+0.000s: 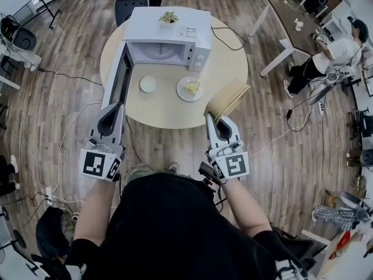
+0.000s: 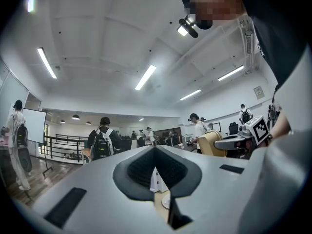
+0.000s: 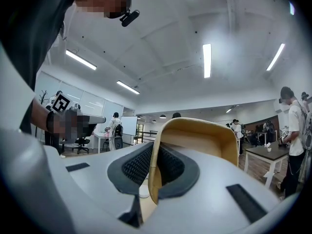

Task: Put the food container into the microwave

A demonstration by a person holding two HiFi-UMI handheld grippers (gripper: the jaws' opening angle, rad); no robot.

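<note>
No readable text: only square markers (image 1: 95, 163) on the claw cubes (image 1: 232, 164); stickers (image 1: 186, 32) on the microwave (image 1: 169, 25) too small.

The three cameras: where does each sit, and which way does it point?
Head view: on the person's head, looking down at table, microwave, forearms, left claw, right claw.
Left gripper view: on the left claw, looking along its shut jaws across the room.
Right gripper view: on the right claw, looking along jaws gripping the container.
Shared: all three show the container.

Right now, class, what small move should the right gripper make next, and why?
Probably carry the container forward and left toward the microwave: the right gripper is shut on its rim, the door stands open, and the container is well short of the opening.
</note>
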